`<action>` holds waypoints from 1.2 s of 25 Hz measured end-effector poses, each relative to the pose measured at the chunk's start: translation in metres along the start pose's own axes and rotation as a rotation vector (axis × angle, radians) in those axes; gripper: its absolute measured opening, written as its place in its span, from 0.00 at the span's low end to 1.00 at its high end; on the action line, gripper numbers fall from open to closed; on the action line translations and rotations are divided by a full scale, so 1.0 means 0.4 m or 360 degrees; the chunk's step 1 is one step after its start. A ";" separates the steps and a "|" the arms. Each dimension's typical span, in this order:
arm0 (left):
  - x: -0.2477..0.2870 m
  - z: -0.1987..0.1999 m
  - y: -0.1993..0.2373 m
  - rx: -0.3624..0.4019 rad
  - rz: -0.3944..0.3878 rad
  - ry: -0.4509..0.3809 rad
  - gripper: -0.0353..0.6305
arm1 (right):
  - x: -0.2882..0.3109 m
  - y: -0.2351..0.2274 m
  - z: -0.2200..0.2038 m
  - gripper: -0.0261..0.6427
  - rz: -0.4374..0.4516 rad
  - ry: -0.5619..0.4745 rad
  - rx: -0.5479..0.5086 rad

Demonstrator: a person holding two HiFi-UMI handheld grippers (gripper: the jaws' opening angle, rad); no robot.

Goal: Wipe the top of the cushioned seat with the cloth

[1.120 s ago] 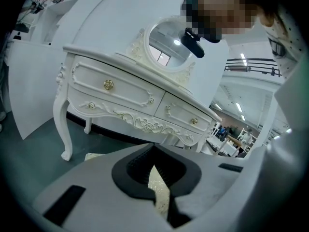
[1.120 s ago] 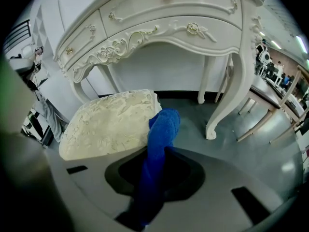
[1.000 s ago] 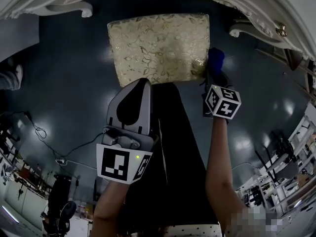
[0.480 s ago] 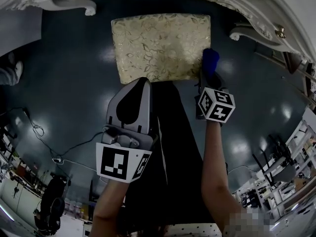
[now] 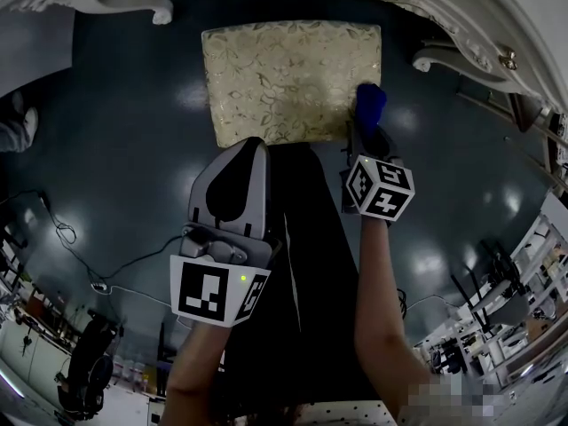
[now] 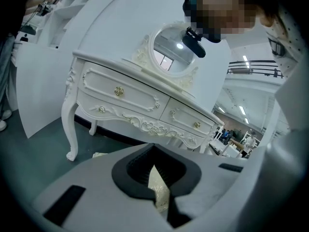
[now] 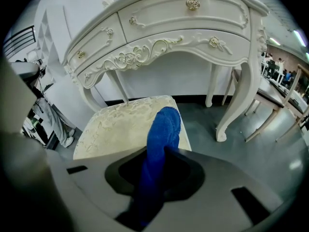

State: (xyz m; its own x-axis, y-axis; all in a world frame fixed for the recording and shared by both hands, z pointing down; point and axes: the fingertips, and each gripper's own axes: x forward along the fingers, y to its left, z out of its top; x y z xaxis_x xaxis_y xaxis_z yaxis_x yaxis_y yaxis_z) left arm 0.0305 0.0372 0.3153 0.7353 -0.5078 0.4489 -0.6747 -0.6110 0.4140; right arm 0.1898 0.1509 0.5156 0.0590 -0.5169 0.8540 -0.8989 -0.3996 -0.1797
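**Cloth shifts onto the seat's right edge**

Since a second ago the right gripper (image 5: 362,134) has moved left, bringing the blue cloth (image 5: 370,105) from just off the seat's (image 5: 284,74) near right corner onto its right edge. Its jaws are clamped on the cloth, which sticks out ahead of them. The left gripper (image 5: 253,147) hangs over the seat's near edge, jaws together and holding nothing. A white dresser (image 7: 183,28) stands behind the seat.

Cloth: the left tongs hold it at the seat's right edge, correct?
Not quite. The right tongs hold the cloth, as the right gripper view shows. It is at the right edge of the seat, as stated.
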 end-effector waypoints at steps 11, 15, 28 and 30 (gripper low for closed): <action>0.000 0.004 0.022 -0.0014 0.0006 0.0000 0.05 | 0.011 0.060 -0.005 0.17 0.0021 0.0003 -0.0015; -0.002 0.006 0.032 -0.0022 0.0011 -0.0003 0.05 | 0.015 0.083 -0.005 0.17 0.0025 0.0005 -0.0014; -0.040 0.012 0.089 -0.0063 0.0078 -0.0037 0.05 | 0.029 0.167 -0.009 0.17 0.0071 0.0021 -0.0063; -0.048 0.011 0.097 -0.0069 0.0089 -0.0040 0.05 | 0.030 0.176 -0.009 0.17 0.0074 0.0022 -0.0070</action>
State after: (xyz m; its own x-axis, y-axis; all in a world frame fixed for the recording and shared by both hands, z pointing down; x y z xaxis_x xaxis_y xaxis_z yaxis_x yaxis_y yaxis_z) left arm -0.0094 0.0204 0.3193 0.6974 -0.5559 0.4524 -0.7165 -0.5547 0.4230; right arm 0.1256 0.1194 0.5149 0.0108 -0.5236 0.8519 -0.9189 -0.3413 -0.1981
